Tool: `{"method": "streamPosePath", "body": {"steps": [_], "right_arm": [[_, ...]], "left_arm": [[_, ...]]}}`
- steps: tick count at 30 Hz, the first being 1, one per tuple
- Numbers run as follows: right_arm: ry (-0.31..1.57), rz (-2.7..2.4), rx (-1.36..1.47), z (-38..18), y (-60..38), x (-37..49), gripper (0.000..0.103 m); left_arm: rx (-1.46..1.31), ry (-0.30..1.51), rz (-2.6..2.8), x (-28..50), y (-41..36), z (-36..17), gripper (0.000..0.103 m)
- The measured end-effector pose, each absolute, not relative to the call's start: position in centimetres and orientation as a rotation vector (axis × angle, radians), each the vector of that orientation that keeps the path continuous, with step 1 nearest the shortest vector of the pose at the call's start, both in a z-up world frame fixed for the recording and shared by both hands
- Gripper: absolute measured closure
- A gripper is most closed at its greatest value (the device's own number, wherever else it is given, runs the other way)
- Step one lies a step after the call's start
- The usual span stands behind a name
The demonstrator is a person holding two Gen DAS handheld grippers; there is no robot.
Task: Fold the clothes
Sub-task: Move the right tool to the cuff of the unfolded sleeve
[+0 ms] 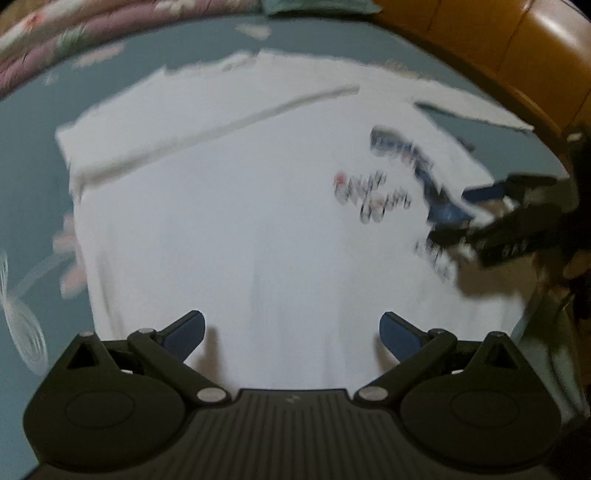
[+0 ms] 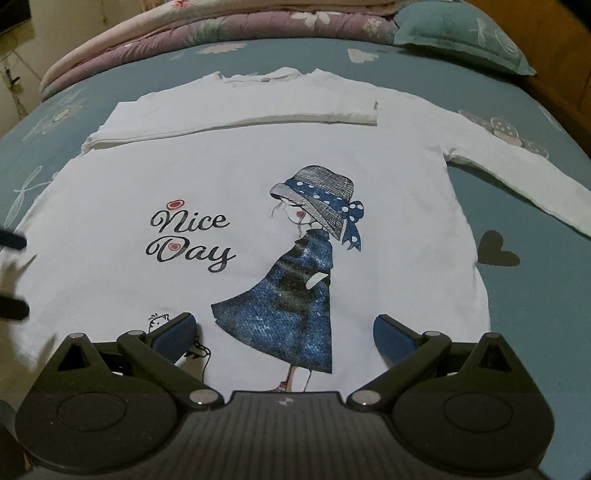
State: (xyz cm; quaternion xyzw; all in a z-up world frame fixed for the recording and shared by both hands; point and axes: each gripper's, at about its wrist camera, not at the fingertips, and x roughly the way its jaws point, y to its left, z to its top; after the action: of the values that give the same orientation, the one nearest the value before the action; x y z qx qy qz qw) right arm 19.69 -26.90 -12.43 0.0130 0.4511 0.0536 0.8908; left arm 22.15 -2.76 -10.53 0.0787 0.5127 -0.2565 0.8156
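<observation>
Nearest the lens, right gripper (image 2: 284,332) spread wide over the hem of a white long-sleeved shirt (image 2: 236,177), pinching nothing. Left gripper (image 1: 291,332) likewise spread and empty, low over the same hem further along; view blurred there, so contact with the cloth not certain. Blue pads (image 2: 175,334) of the right gripper either side of the printed girl in a blue dress (image 2: 295,291), near the bottom edge of the print.

Shirt spread face up on the bed (image 2: 535,295), over a teal flowered sheet, "Nice Day" lettering (image 2: 188,240) beside the girl. One sleeve (image 2: 236,118) already folded across the chest above the print, cuff ending roughly over the girl's hat. Other sleeve (image 2: 517,184) stretched out to the side of the shirt, lying flat on the sheet and not yet brought in. Body unfolded, hem flat.

Judged progress: early, one sleeve done; second sleeve and the folding of the body left. Both grippers placed as if for taking the hem, though the outstretched sleeve probably needs tucking first.

Beyond the collar, a stack of folded quilts (image 2: 221,29) and a teal pillow (image 2: 461,37); a dark heart print (image 2: 495,251) on the sheet below the loose sleeve.
</observation>
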Motion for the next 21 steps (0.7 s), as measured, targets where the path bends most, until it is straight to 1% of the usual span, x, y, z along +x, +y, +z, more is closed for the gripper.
{"method": "streamPosePath", "body": {"steps": [4,8,10,12,14,21], "right_arm": [[0.917,0.139,0.006,-12.3,-27.4,18.6,0.0],[0.963,0.107,0.022,-11.4,-27.2,17.7,0.0],[0.95,0.119,0.052,-10.8,-27.1,17.0,0.0],[0.929,0.135,0.084,-10.5,-26.9,16.4,0.0],[0.946,0.113,0.101,-11.2,-27.0,16.0,0.0],[0.939,0.06,0.04,-11.9,-27.8,13.2,0.0]], "left_arm": [[0.168,1.082,-0.507,20.3,-0.9,-11.0,0.002],[0.197,1.061,-0.486,19.2,-0.5,-10.1,0.002],[0.193,1.048,-0.496,19.3,-0.6,-9.6,0.002],[0.197,1.041,-0.508,19.6,-1.3,-9.3,0.002],[0.213,1.03,-0.518,19.8,-2.2,-9.0,0.002],[0.233,1.017,-0.592,20.0,-4.8,-9.0,0.001]]}}
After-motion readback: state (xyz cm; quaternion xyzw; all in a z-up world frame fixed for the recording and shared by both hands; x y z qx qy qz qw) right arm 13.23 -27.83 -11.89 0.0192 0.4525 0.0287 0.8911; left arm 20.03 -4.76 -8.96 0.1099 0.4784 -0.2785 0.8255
